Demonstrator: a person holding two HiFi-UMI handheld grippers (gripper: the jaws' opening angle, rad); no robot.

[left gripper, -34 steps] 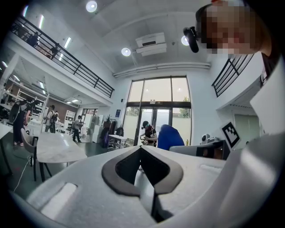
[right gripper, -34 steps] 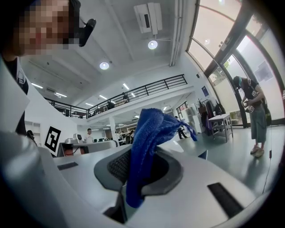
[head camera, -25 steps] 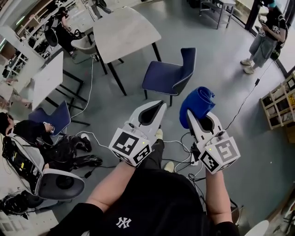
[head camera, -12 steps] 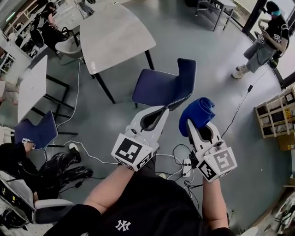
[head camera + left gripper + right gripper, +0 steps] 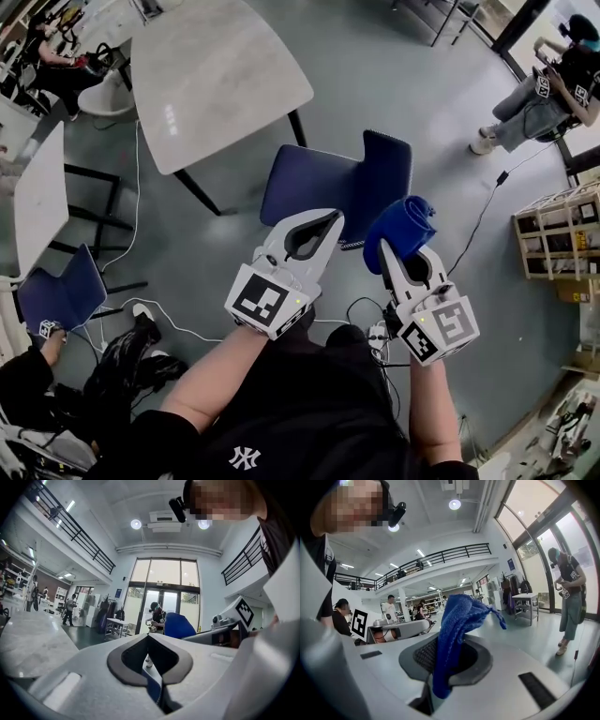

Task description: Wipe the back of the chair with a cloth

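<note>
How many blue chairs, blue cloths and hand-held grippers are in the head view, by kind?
Blue chairs: 2, the blue chair ahead and the blue chair at far left
Blue cloth: 1, clamped in the right hand-held gripper
Hand-held grippers: 2, counting the left hand-held gripper, shut on nothing
Total: 5

readable print: one item. white interlocked "ny" monogram (image 5: 246, 457) on the chest of the person's black shirt (image 5: 309, 412), head view. small blue sign (image 5: 116, 592) beside the glass doors (image 5: 161, 581), left gripper view: too small to read.
</note>
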